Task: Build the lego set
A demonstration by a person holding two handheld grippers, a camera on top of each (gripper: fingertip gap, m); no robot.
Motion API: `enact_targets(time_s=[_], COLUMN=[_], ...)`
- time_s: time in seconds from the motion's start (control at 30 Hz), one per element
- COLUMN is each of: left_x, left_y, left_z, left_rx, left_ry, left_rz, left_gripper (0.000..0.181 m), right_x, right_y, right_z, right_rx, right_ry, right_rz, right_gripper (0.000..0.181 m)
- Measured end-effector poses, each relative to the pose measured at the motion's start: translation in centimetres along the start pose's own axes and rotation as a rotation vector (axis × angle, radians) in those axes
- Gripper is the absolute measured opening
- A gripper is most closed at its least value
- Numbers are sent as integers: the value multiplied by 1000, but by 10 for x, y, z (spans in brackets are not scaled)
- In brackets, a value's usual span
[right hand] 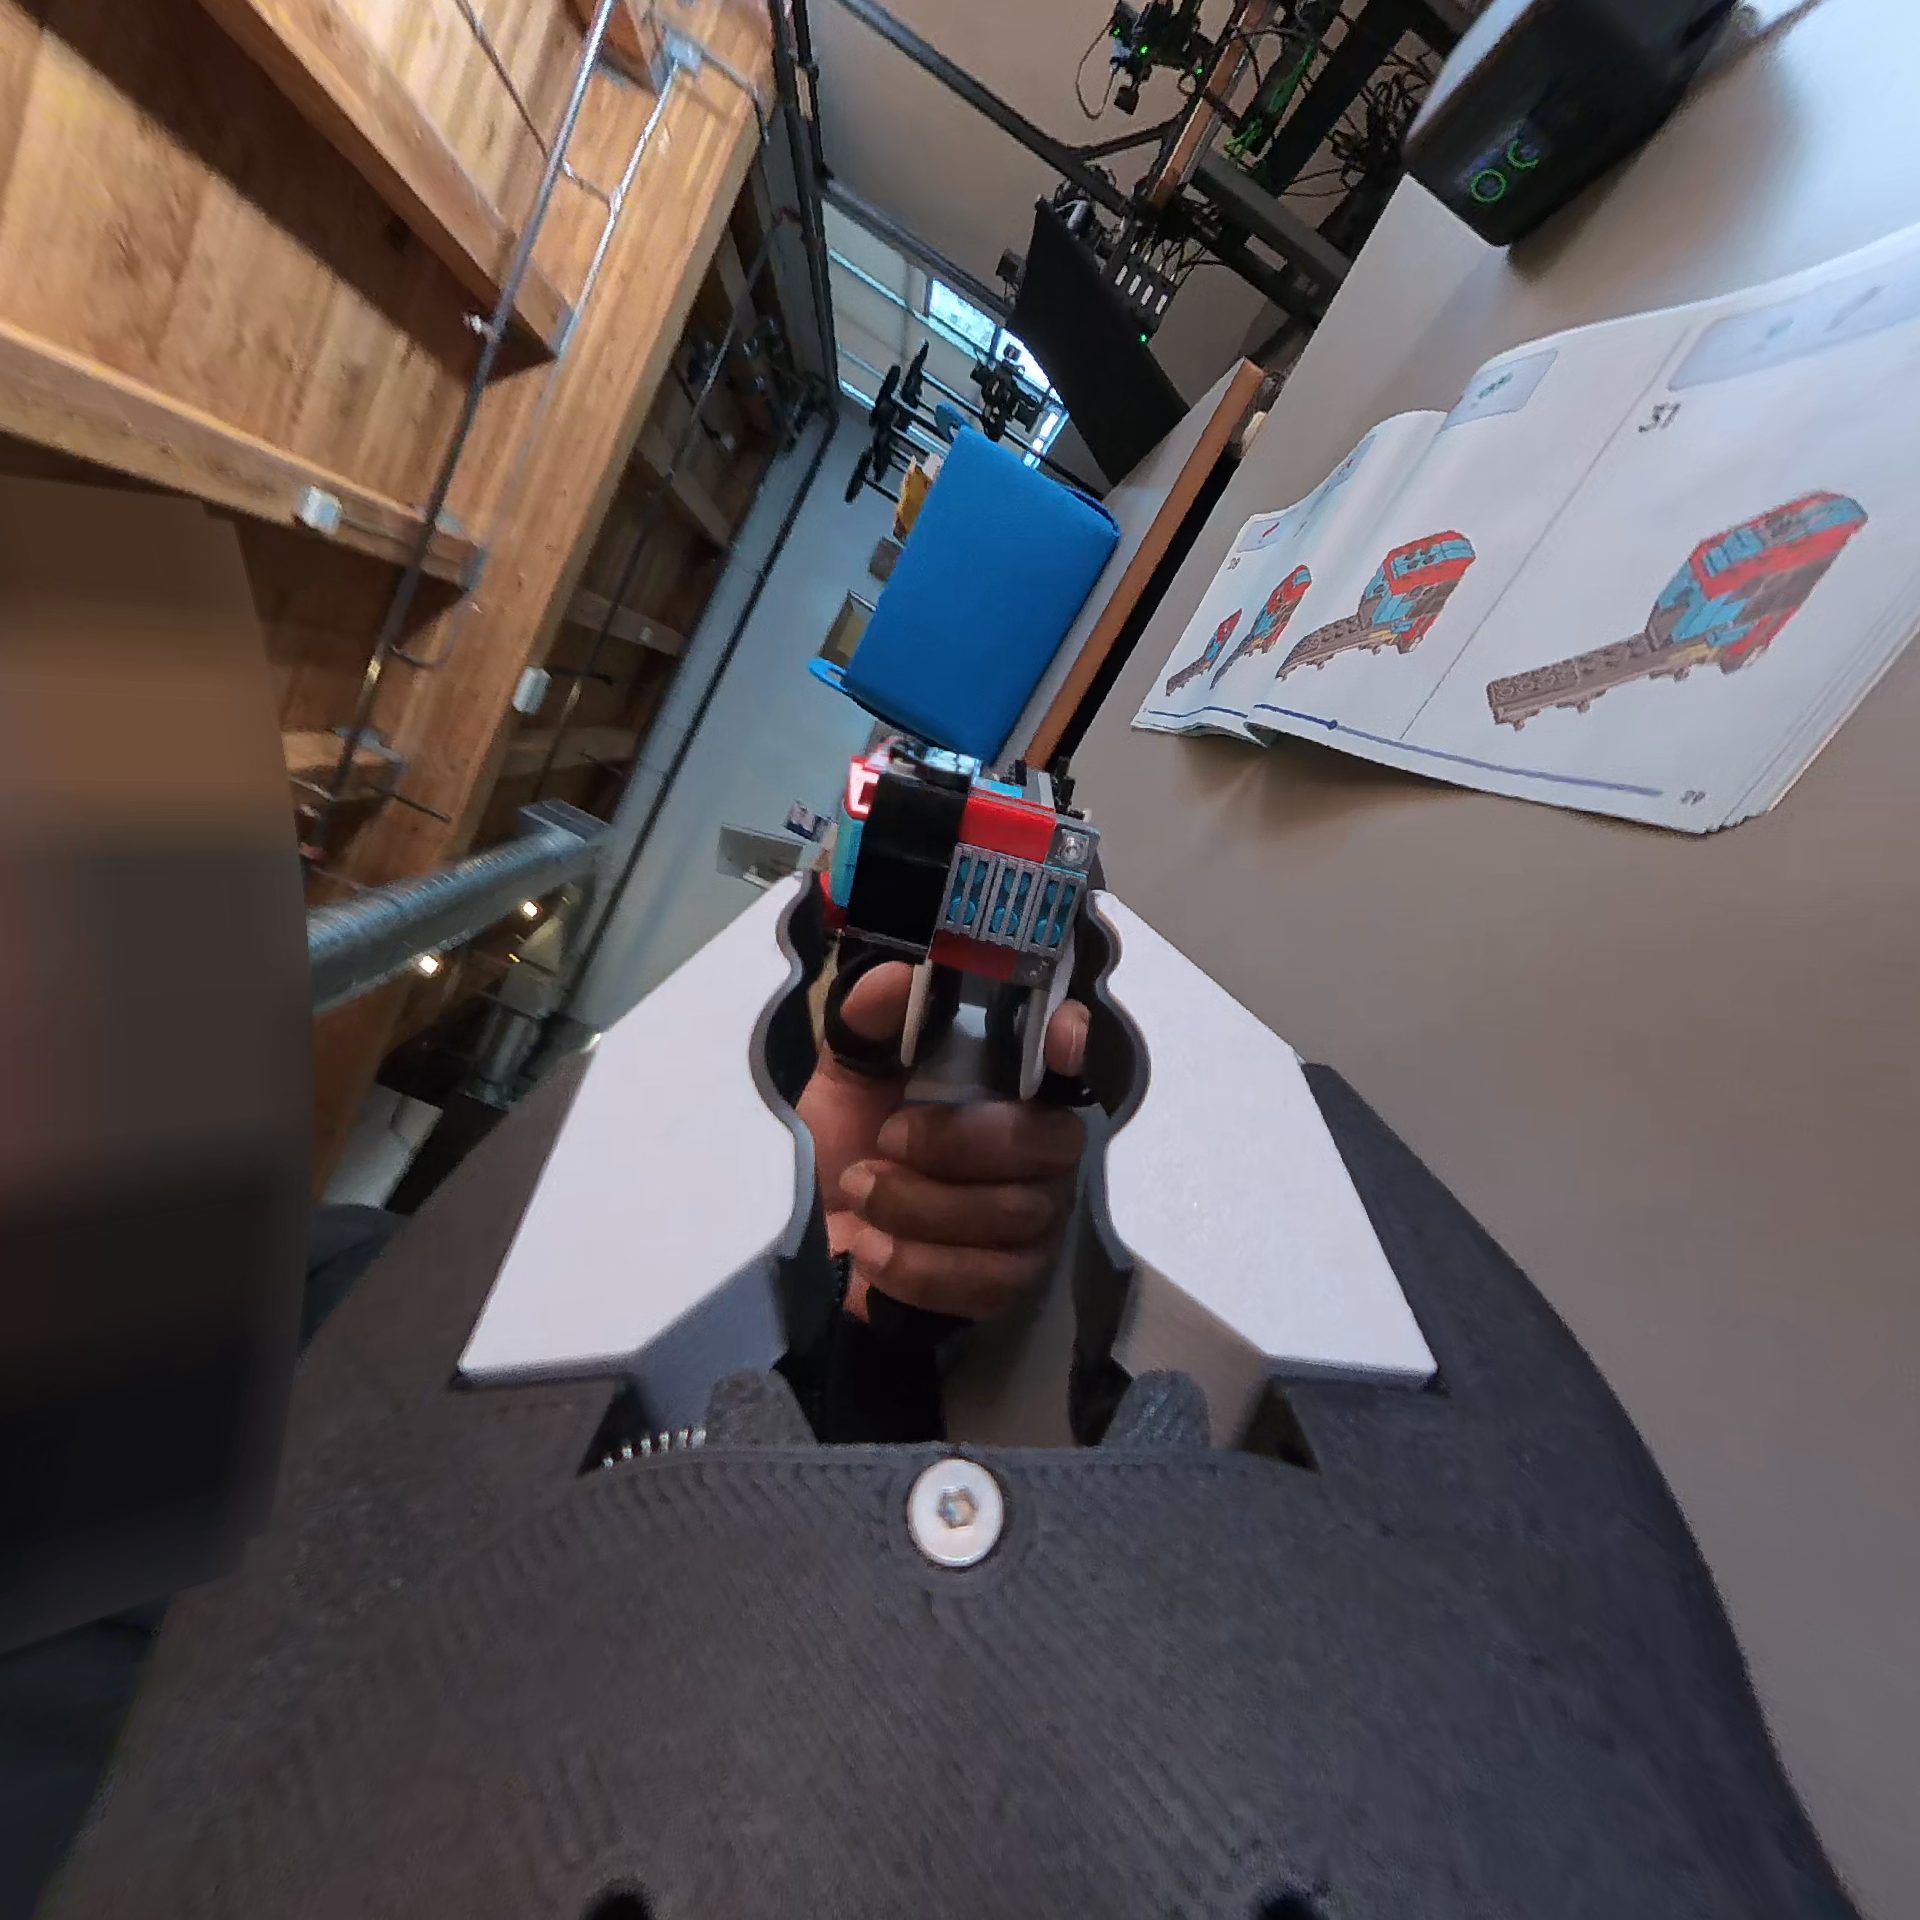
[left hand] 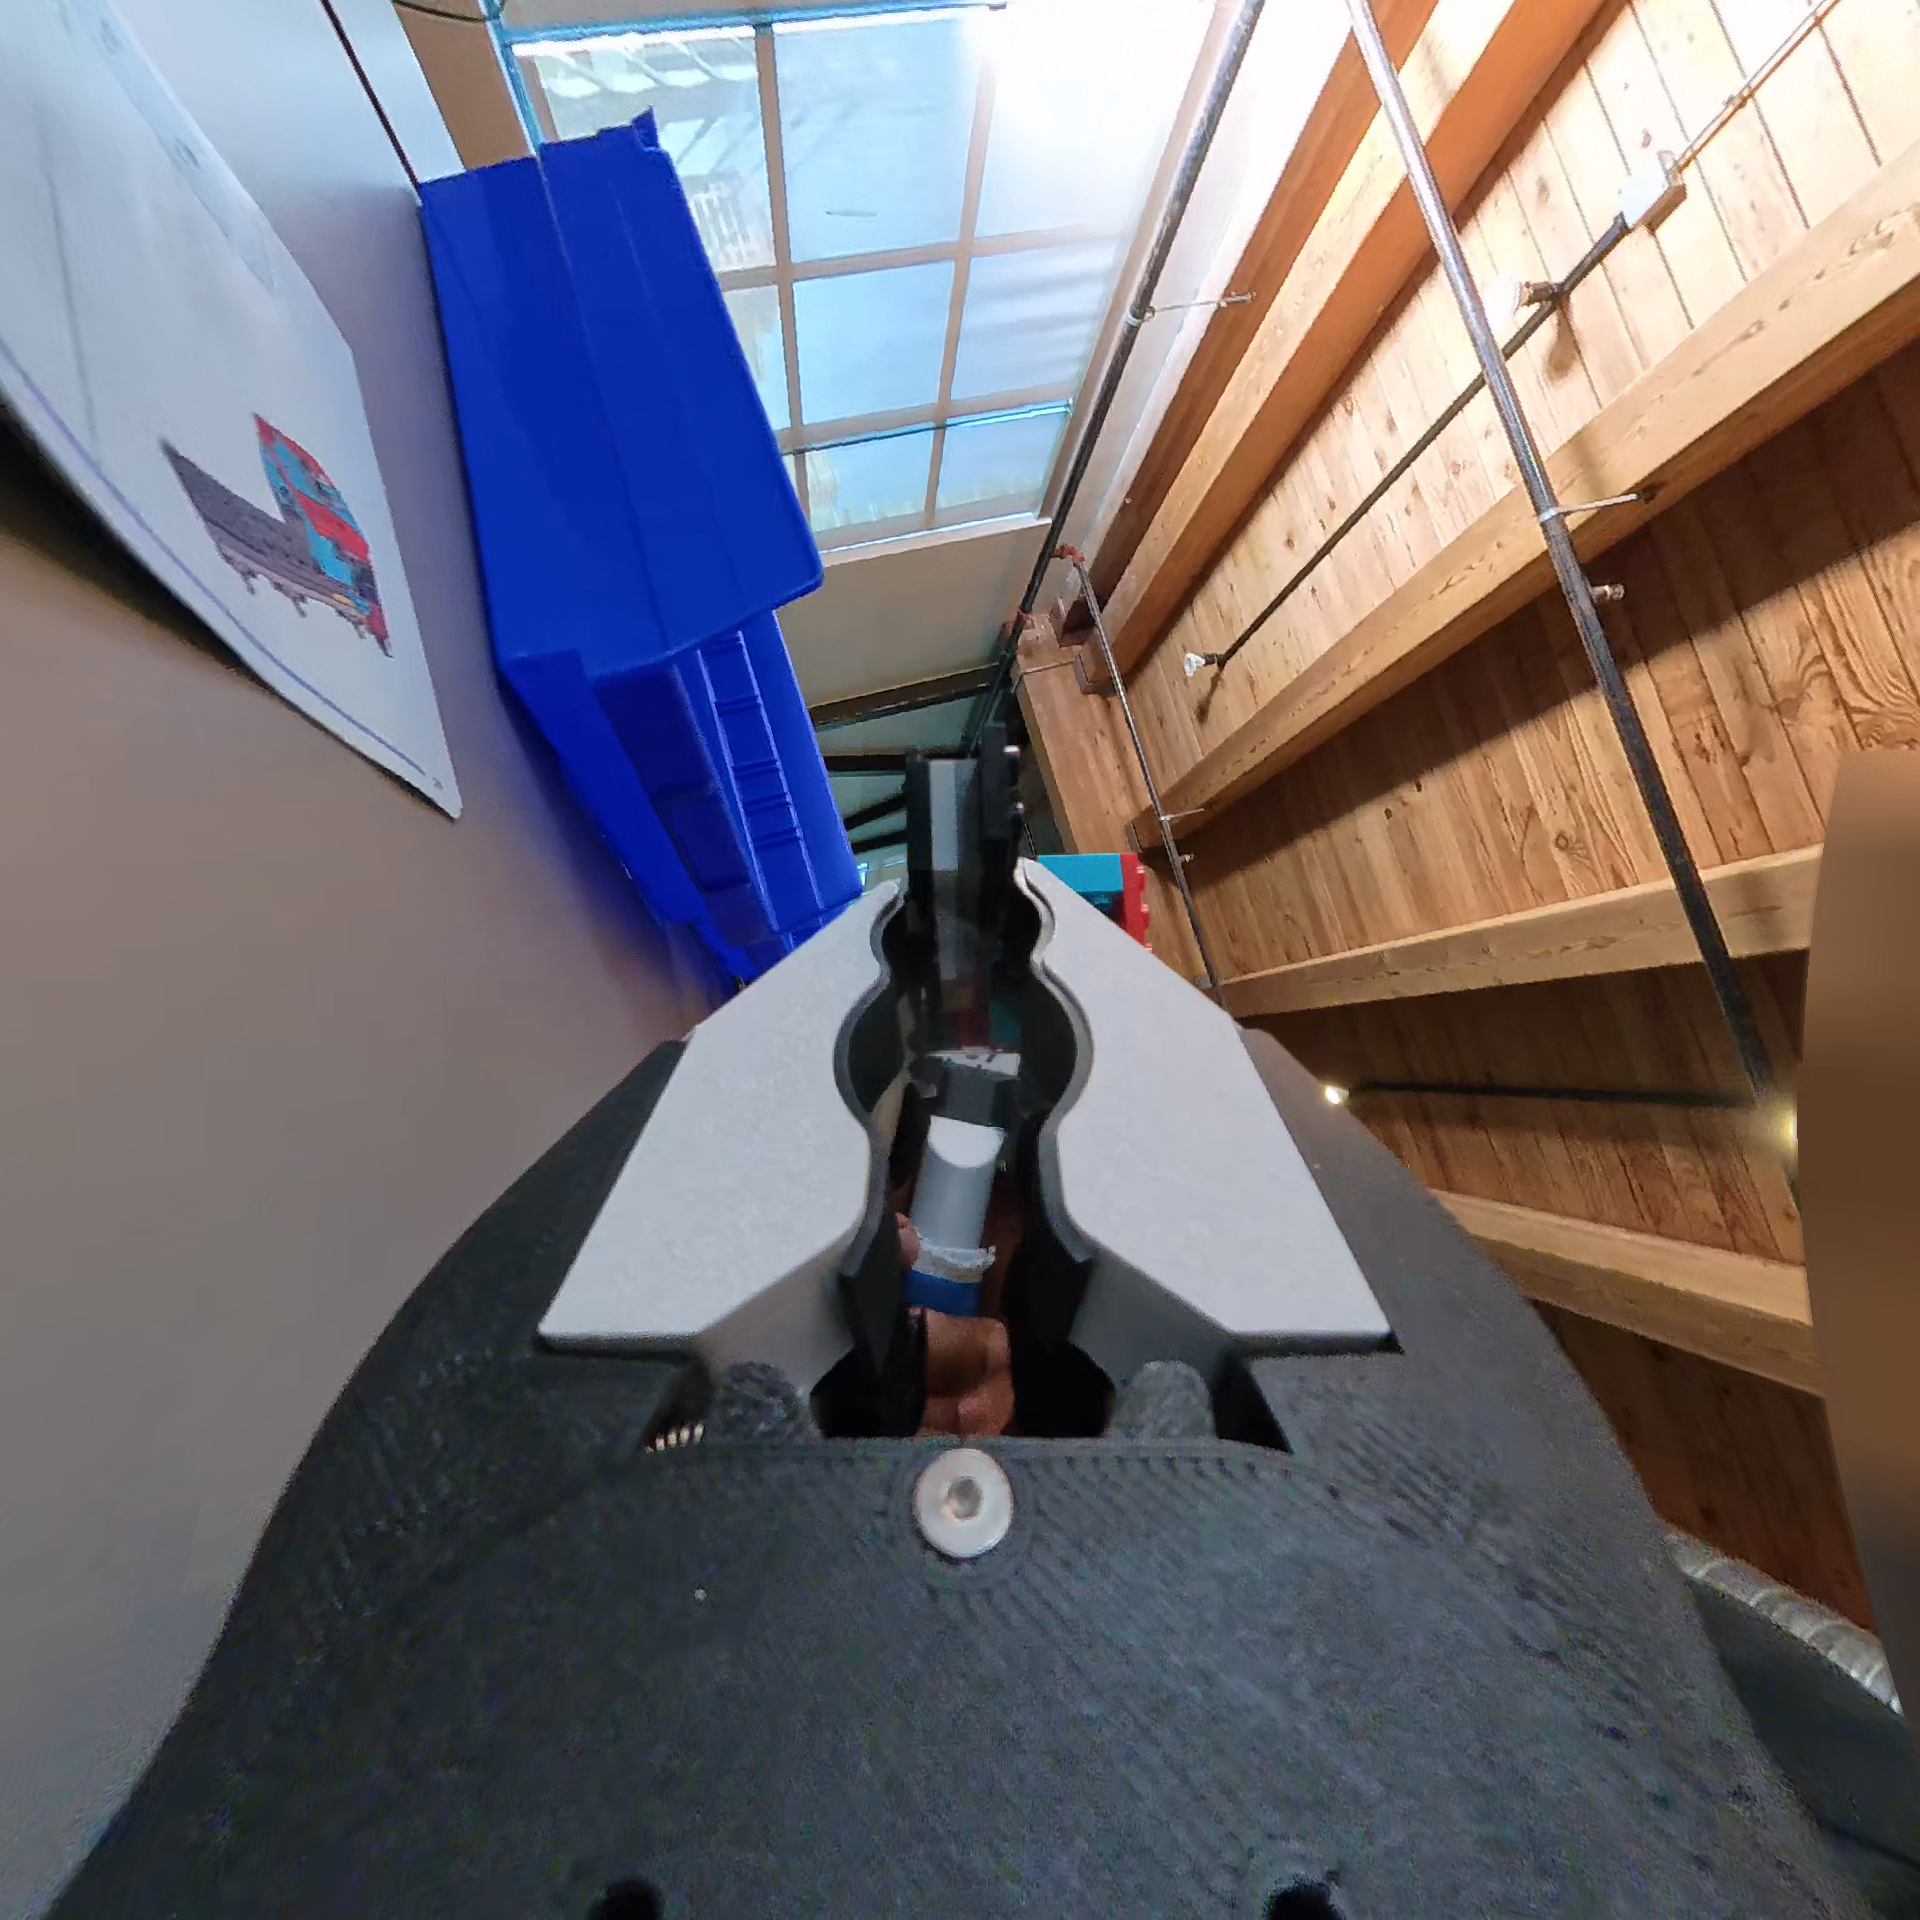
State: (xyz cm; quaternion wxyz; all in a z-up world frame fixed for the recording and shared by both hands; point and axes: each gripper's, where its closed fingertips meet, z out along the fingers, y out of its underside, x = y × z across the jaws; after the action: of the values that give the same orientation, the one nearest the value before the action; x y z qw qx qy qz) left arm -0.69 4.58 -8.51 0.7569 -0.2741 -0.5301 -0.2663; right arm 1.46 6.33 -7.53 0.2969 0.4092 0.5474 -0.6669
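Note:
The lego model (right hand: pixel 961 883) is red and teal, with a black block and grey grilles. It sits between the tips of my right gripper (right hand: pixel 951 902), which is shut on it and holds it in the air beside the table (right hand: pixel 1351 1039). In the left wrist view my left gripper (left hand: pixel 958 883) is nearly closed on a thin black and grey part of the model (left hand: pixel 961 821), seen edge-on. A red and teal part (left hand: pixel 1101 894) shows past the right finger. A hand (right hand: pixel 956 1174) on the left gripper's handle shows behind the model.
An open instruction booklet (right hand: pixel 1558 623) lies on the table and also shows in the left wrist view (left hand: pixel 260 499). Blue bins (left hand: pixel 623 468) stand at the table's far side. A blue chair cushion (right hand: pixel 977 592) and a black device (right hand: pixel 1538 135) are farther off. My left and right fingertips are right by each other. The black device (right hand: pixel 1538 135) is about equally far from each gripper, around 35 centimeters.

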Motion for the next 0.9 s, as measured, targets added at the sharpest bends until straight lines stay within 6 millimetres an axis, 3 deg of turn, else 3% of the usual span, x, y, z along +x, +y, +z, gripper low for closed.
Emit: enact_targets(time_s=[0.33, 0.9], left_x=[-18, -26], left_y=[-2, -3], left_z=[-2, -5], left_rx=[80, 112], left_ry=[-83, -109], left_rz=[-128, -164], left_gripper=[15, 15], right_x=[17, 23], right_y=[-2, -3], right_z=[2, 4], right_rx=[30, 61], right_ry=[16, 45], right_rz=[137, 184], right_gripper=[47, 48])
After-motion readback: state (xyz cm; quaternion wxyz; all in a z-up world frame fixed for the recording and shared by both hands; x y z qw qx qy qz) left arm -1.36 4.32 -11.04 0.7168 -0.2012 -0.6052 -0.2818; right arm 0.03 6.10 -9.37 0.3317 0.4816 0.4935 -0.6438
